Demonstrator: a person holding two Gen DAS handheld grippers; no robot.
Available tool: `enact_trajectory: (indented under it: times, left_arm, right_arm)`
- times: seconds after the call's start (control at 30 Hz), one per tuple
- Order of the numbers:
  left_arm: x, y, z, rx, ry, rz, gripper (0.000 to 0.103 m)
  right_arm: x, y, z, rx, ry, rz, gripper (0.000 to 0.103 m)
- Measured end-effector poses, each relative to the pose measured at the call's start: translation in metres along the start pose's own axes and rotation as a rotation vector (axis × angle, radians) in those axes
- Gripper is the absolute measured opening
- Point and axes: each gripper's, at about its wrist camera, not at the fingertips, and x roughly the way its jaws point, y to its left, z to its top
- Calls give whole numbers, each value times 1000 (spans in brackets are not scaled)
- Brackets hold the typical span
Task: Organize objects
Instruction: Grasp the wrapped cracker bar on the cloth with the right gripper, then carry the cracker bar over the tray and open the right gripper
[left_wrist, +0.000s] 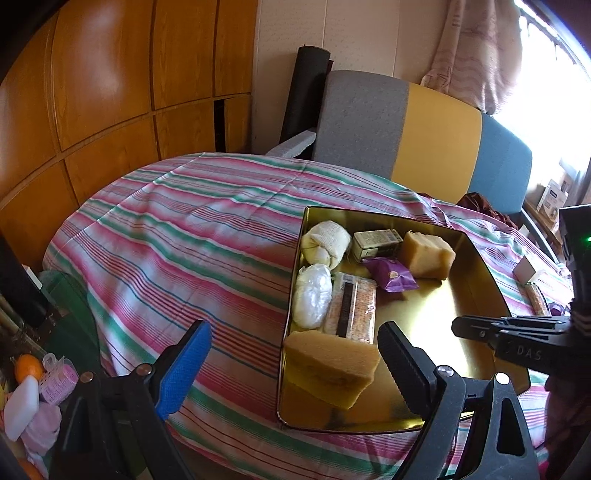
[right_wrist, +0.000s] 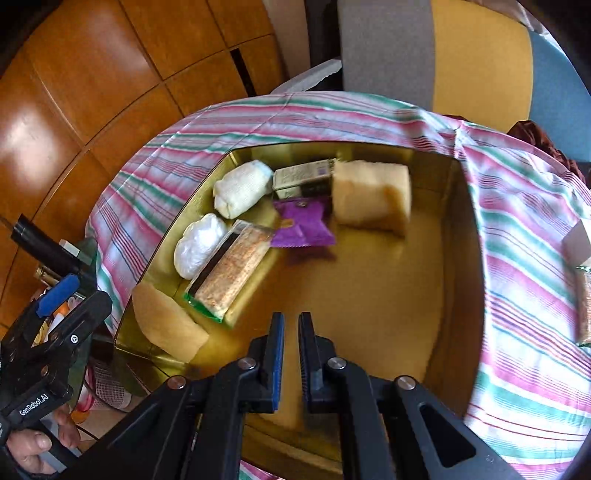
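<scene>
- While I hold both tools over the striped cloth, my left gripper has its fingers spread wide apart with nothing between them, one at each side of the gold tin's near left corner.
- My right gripper hangs above the tin's bare floor, its fingers nearly together with a narrow gap and nothing in it.
- In the tin, seen from the right wrist: a rolled white cloth at 11 o'clock, a small box at 12, and a tan sponge block at 1.
- A purple packet lies at the centre; a plastic bundle and a snack bar lie at 9.
- A second sponge leans on the rim at 7 o'clock.
</scene>
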Motion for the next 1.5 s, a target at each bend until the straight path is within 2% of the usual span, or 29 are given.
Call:
enact_trajectory:
  times: [0.1, 0.2, 0.27, 0.33, 0.4, 0.47, 0.53, 0.6, 0.67, 0.8, 0.83, 0.93, 1.03, 1.2, 1.37, 1.5]
  left_arm:
    - [1, 3, 1, -12, 2, -4, 92]
    - [1, 6, 2, -18, -3, -6, 92]
    - [2, 5, 2, -18, -2, -9, 92]
    - [2, 3, 2, -12, -1, -12, 92]
    - [3, 0, 2, -8, 5, -16, 92]
    - [4, -4, 1, 1, 12, -15, 92]
    - [5, -7, 0, 7, 21, -14, 92]
    - [5, -9, 1, 14, 24, -7, 92]
    - [6, -11, 2, 18, 29, -3, 92]
    - [6, -15, 3, 29, 30, 1, 92]
    - [6, -15, 3, 31, 29, 1, 92]
    - [7, -15, 3, 29, 30, 2, 92]
    - [6, -14, 3, 27, 27, 1, 92]
    - [7, -12, 2, 21, 26, -5, 92]
    - [1, -11, 1, 25, 9, -15, 92]
    - [-3, -5, 2, 23, -1, -7, 92]
  right_arm:
    - [-10, -7, -1, 3, -36, -40, 7]
    - [-38, -54, -2, 123, -113, -102, 12]
    - [-56, -97, -3, 217, -158, -201, 36]
    - [-67, -148, -7, 285, -175, -357, 48]
    - [-67, -197, -11, 351, -138, -472, 51]
    - [-59, -244, -14, 403, -61, -526, 51]
    - [-53, -273, -18, 425, -22, -603, 51]
    - [-48, -289, -18, 423, -2, -600, 52]
    - [-43, -298, -17, 405, 10, -613, 57]
    - [-37, -308, -16, 397, 25, -598, 55]
    - [-36, -308, -17, 390, 32, -593, 42]
    - [-41, -298, -22, 383, 35, -554, 38]
    - [-62, -268, -27, 384, -16, -488, 38]
    - [-89, -183, -10, 308, -108, -269, 38]
    - [-50, -70, 16, 135, -38, -111, 38]
    - [0, -7, 11, 69, 76, -80, 38]
